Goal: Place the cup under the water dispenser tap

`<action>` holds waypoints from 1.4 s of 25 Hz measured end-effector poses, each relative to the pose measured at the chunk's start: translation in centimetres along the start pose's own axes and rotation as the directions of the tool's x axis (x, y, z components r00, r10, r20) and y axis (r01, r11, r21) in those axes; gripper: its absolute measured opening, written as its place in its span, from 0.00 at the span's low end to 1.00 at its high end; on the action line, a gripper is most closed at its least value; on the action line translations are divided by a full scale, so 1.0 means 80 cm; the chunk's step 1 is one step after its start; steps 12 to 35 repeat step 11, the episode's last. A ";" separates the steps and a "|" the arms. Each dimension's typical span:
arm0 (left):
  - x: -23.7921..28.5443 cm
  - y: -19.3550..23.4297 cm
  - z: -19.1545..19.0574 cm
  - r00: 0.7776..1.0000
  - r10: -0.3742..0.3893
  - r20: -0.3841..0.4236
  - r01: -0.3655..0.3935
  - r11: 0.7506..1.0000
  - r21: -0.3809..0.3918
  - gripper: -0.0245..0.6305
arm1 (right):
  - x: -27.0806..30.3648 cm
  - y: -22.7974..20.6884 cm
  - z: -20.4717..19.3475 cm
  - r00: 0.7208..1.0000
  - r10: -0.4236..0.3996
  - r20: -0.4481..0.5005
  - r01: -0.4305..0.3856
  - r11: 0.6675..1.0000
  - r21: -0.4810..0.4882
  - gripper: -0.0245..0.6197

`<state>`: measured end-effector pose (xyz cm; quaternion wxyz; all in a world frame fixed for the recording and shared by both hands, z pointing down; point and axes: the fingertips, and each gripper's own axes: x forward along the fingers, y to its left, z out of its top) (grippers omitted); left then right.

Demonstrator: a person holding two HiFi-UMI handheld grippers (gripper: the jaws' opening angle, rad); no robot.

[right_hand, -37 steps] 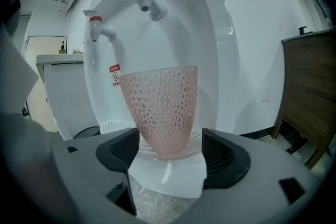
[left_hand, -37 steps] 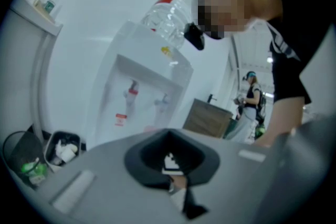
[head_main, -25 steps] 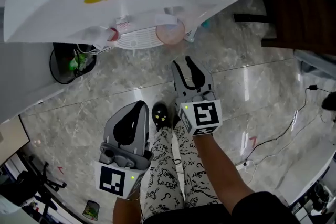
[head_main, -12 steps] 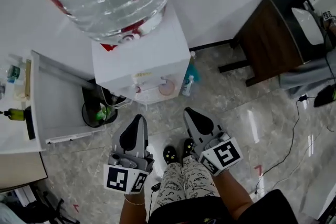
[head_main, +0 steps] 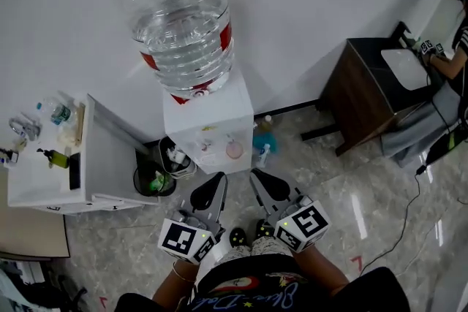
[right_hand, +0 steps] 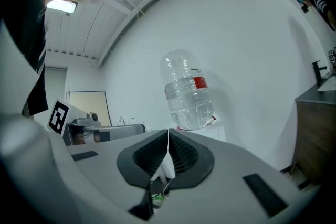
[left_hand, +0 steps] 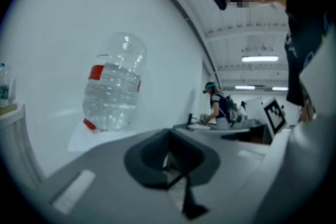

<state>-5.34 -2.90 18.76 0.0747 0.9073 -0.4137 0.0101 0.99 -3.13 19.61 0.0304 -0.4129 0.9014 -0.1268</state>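
Your cup [head_main: 234, 150] looks to be sitting in the recess of the water dispenser [head_main: 219, 122], below the taps, at about twelve o'clock from both tools and well apart from them. Your left gripper [head_main: 218, 180] is clenched with nothing between its jaws, and your right gripper [head_main: 257, 177] is clenched on nothing too. I judge the placing step done and the task at its end. The next move calls for little: check that the cup stands upright and squarely under a tap, which is too small to tell from here, and mind the bin [head_main: 137, 180] at eight o'clock of the cup
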 end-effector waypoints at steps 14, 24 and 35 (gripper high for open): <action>0.005 -0.039 0.035 0.999 -0.024 0.034 0.022 0.999 0.043 0.03 | -0.019 0.021 0.022 0.996 0.093 0.004 -0.093 0.996 -0.004 0.07; 0.005 -0.039 0.035 0.999 -0.024 0.034 0.022 0.999 0.043 0.03 | -0.019 0.021 0.022 0.996 0.093 0.004 -0.093 0.996 -0.004 0.07; 0.005 -0.039 0.035 0.999 -0.024 0.034 0.022 0.999 0.043 0.03 | -0.019 0.021 0.022 0.996 0.093 0.004 -0.093 0.996 -0.004 0.07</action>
